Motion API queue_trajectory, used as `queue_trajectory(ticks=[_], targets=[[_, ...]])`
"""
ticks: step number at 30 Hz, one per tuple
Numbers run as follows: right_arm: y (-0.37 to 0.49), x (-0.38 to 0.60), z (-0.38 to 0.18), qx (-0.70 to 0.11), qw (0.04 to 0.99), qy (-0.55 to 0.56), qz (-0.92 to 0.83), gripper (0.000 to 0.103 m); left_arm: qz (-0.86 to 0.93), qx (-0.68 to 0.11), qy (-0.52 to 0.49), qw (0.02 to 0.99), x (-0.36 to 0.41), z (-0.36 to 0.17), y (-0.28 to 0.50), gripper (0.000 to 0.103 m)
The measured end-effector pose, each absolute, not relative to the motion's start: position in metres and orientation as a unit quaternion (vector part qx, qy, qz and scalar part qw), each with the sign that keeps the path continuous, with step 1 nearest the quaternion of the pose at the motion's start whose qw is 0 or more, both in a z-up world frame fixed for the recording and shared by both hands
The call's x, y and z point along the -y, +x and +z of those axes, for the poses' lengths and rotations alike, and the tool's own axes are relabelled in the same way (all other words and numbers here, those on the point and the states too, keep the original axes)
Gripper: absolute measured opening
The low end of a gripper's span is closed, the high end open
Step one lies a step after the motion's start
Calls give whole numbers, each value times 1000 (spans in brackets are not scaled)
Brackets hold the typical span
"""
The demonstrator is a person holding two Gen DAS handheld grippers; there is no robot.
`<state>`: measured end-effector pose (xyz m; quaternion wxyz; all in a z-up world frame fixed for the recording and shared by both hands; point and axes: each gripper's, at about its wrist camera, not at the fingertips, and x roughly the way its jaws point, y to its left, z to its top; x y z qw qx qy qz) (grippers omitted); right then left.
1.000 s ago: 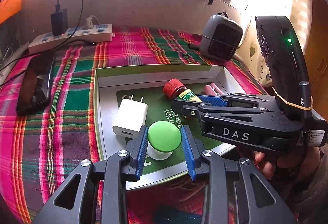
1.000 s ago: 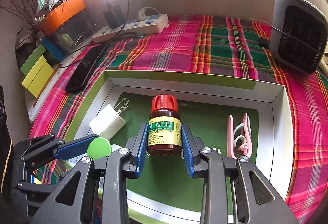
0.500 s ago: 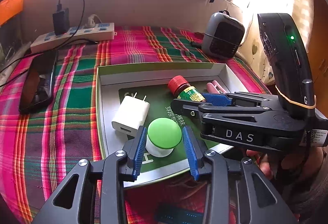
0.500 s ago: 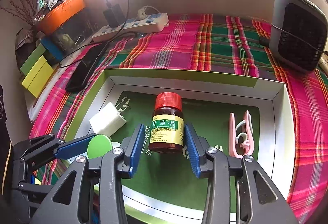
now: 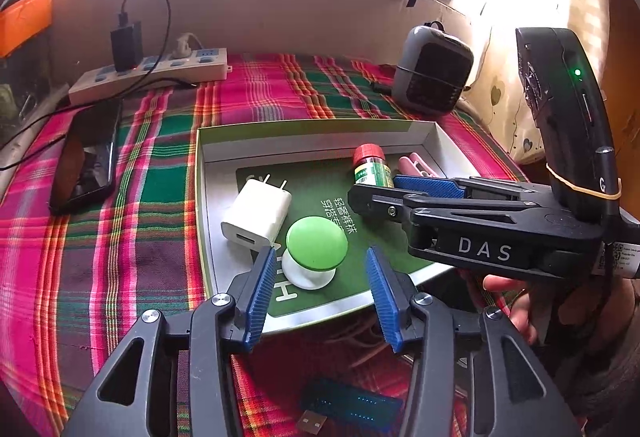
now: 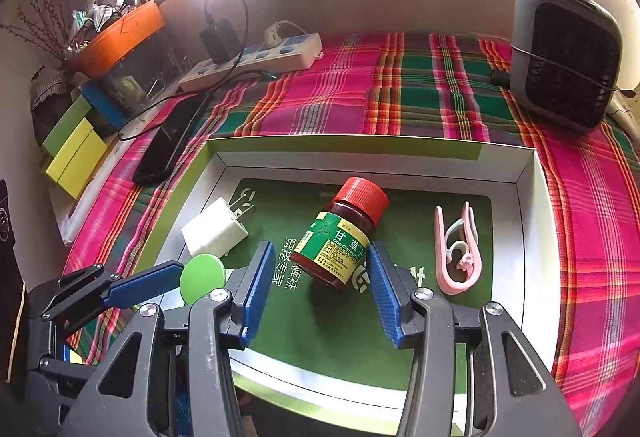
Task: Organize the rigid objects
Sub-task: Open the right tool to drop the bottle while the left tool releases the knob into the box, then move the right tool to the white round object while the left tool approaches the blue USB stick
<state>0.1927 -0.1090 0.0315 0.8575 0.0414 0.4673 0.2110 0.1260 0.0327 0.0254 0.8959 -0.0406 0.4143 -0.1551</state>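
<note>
Two claws release into one tray (image 5: 204,173); your left gripper (image 5: 318,293) is opening, pads clear of the green cap (image 5: 316,243) resting between them; right view: your right gripper (image 6: 318,291) is opening around the toppled bottle (image 6: 340,237), beside the clip (image 6: 456,249).

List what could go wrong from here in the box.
The medicine bottle lies tilted on its side between the opening right hand-held gripper, so it may roll toward the pink clip. The left hand-held gripper is opening around the green-capped piece, close to the white charger, which it may nudge.
</note>
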Motion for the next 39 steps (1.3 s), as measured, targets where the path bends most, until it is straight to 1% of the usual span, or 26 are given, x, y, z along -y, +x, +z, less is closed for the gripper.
queue_trajectory(ticks=[13, 24, 39], targets=[[167, 127, 48, -449, 868, 62, 201, 49, -142, -404, -42, 903, -38, 36, 99, 46], [136, 161, 55, -434, 879, 88, 174, 49, -132, -399, -49, 906, -49, 40, 76, 46], [82, 190, 52, -421, 893, 65, 141, 49, -118, -397, -64, 908, -65, 35, 52, 46]])
